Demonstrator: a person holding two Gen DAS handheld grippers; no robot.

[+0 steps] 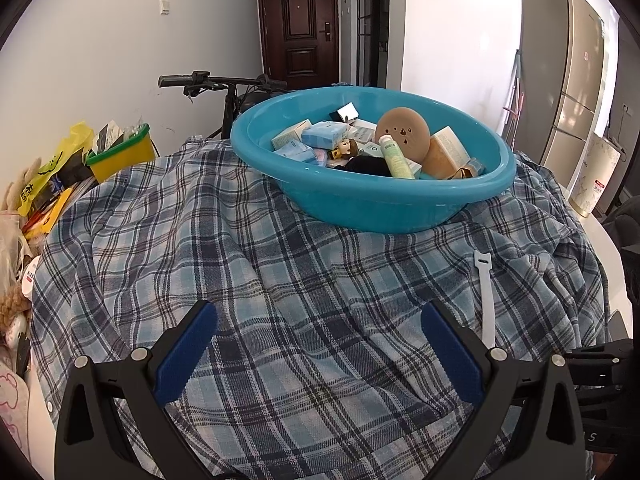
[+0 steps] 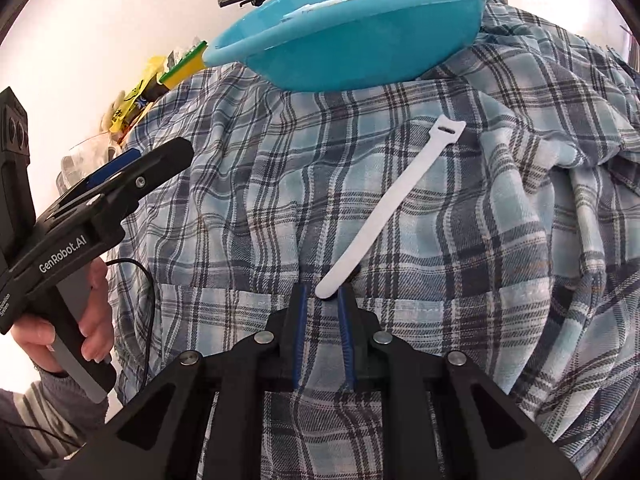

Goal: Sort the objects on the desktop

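The right tool [image 2: 323,294] points low along the plaid cloth [image 2: 460,240], nearly closed around the white strap's [image 2: 384,208] tip, while the left tool [image 1: 320,320] hovers level, spread wide.

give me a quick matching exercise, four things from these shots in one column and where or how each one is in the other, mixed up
Things:
1. white strap
2. blue basin
3. left claw
4. yellow bin

States:
A. wide open above the plaid cloth
B. holds boxes, a tube and a figurine
C. flat on the cloth, near end between the right claw fingertips
D. at the table's left edge, green rim

Pairs: 1-C, 2-B, 3-A, 4-D
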